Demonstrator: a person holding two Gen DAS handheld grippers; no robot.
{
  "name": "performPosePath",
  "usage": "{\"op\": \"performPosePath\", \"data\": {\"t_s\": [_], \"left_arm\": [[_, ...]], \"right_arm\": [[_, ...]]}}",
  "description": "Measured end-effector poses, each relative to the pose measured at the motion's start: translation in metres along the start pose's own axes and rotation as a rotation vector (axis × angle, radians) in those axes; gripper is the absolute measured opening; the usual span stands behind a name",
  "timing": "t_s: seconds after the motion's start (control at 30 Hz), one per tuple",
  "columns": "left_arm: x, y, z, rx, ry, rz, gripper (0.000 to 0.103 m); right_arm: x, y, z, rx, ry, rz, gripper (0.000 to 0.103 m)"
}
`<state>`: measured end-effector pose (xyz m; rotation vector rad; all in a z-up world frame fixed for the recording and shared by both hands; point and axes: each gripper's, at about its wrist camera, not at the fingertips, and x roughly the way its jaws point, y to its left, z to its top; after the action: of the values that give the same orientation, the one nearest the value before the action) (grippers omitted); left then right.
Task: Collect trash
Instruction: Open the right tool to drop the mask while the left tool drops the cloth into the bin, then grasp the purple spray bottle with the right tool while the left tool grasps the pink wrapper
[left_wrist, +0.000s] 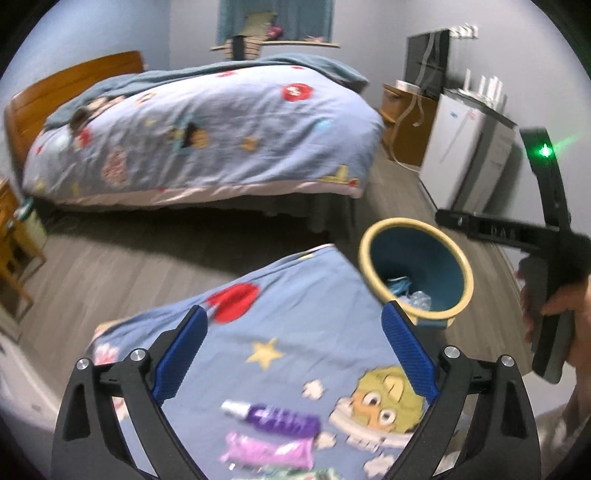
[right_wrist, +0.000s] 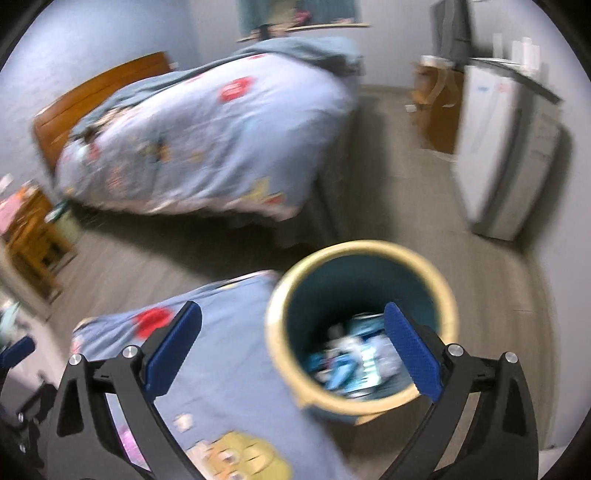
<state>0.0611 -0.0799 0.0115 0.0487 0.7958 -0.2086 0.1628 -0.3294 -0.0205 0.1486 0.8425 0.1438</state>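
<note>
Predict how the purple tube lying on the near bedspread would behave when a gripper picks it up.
The purple tube looks small and soft-walled, so probably light and likely to dent when squeezed. Lying flat on the soft bedspread, it seems unlikely to roll, though its glossy skin may slip.

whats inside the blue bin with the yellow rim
The bin holds crumpled blue and white wrappers and some clear plastic at the bottom. Its near wall hides part of the floor inside, and blur hides what the pieces are.

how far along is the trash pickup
Done: wrappers already lie in the bin. In hand: nothing; left gripper and right gripper are both open and empty. Left: purple tube and pink wrapper on the bedspread.
</note>
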Motion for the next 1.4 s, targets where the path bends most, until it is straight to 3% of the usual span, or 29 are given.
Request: {"op": "performPosePath", "data": {"t_s": [0.2, 0.43, 0.73, 0.87, 1.03, 1.17, 1.27, 1.33, 1.4], "left_arm": [[-0.032, 0.044, -0.042, -0.056, 0.032, 0.094, 0.095], [-0.045, 0.085, -0.080, -0.154, 0.057, 0.131, 0.095], [-0.014, 0.113, -0.106, -0.187, 0.154, 0.231, 0.095], [-0.017, 0.130, -0.110, -0.259, 0.127, 0.250, 0.095], [-0.017, 0.139, -0.111, -0.290, 0.116, 0.264, 0.095], [-0.012, 0.141, -0.112, -0.275, 0.137, 0.273, 0.095], [-0.006, 0.141, -0.112, -0.276, 0.156, 0.269, 0.095], [-0.003, 0.141, -0.113, -0.278, 0.161, 0.258, 0.095], [0.002, 0.140, -0.113, -0.272, 0.171, 0.251, 0.095]], "right_arm": [[-0.003, 0.054, -0.034, -0.084, 0.054, 0.061, 0.097], [0.004, 0.098, -0.079, -0.143, 0.146, 0.132, 0.097], [0.037, 0.136, -0.122, -0.311, 0.274, 0.176, 0.096], [0.049, 0.154, -0.133, -0.389, 0.284, 0.231, 0.092], [0.075, 0.185, -0.158, -0.537, 0.342, 0.261, 0.068], [0.097, 0.201, -0.176, -0.621, 0.399, 0.250, 0.060], [0.111, 0.203, -0.181, -0.626, 0.419, 0.240, 0.051], [0.119, 0.201, -0.181, -0.612, 0.435, 0.242, 0.040], [0.121, 0.200, -0.180, -0.608, 0.439, 0.261, 0.038]]}}
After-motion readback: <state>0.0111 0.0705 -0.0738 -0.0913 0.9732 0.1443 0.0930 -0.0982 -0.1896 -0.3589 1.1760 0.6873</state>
